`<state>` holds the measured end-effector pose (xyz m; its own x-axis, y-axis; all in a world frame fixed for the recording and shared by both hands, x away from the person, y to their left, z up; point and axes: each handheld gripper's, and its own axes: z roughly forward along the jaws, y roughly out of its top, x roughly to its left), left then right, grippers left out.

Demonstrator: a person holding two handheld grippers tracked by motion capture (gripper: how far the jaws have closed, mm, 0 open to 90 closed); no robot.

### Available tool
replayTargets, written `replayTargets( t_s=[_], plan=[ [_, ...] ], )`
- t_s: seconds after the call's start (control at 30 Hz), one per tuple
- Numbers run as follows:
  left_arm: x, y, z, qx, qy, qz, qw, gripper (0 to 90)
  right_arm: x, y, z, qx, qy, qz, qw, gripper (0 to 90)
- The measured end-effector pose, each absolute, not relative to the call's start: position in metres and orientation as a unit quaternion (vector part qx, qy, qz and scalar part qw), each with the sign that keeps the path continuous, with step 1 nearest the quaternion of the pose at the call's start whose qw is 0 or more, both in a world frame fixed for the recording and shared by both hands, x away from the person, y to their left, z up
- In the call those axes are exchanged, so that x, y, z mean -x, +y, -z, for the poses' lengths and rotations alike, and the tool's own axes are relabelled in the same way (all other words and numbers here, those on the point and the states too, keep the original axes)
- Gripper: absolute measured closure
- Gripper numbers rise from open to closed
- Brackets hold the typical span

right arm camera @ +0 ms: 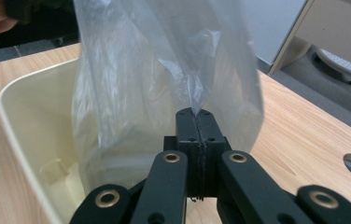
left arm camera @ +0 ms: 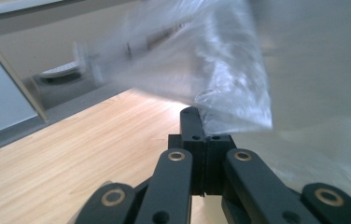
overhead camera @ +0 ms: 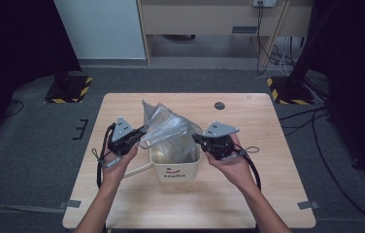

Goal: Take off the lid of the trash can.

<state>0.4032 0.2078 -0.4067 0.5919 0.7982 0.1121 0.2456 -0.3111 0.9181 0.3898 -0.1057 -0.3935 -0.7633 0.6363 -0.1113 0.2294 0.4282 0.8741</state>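
With both claws, left gripper [overhead camera: 141, 132] and right gripper [overhead camera: 196, 139], pinching the plastic bag [overhead camera: 167, 127], I pull toward nine and three o'clock, spreading it evenly over the bin [overhead camera: 176, 170].

The bag [overhead camera: 167, 127] is thin clear plastic film, crinkly and shiny, catching pale highlights along its creases, and a bit cloudy where the layers double up. The bin [overhead camera: 176, 168] under it looks like smooth cream plastic with a soft sheen, not really glossy. The counter [overhead camera: 248, 194] is light wood, or a wood-look top, with fine straight grain and a matt finish. Both the left claw [left arm camera: 205, 122] and the right claw [right arm camera: 196, 122] are matt black plastic with small brass-coloured rivets. The floor [overhead camera: 35, 145] looks like rough grey carpet.
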Motion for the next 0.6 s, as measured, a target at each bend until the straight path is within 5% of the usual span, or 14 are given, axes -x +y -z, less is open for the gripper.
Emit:
replayTargets(
  t_s=[0.6],
  plan=[
    [-0.435,0.198,0.416,-0.773,0.368,-0.287,0.431,90.0,-0.349,-0.144,0.41,-0.255,0.807,-0.488,0.214,90.0]
  ],
)
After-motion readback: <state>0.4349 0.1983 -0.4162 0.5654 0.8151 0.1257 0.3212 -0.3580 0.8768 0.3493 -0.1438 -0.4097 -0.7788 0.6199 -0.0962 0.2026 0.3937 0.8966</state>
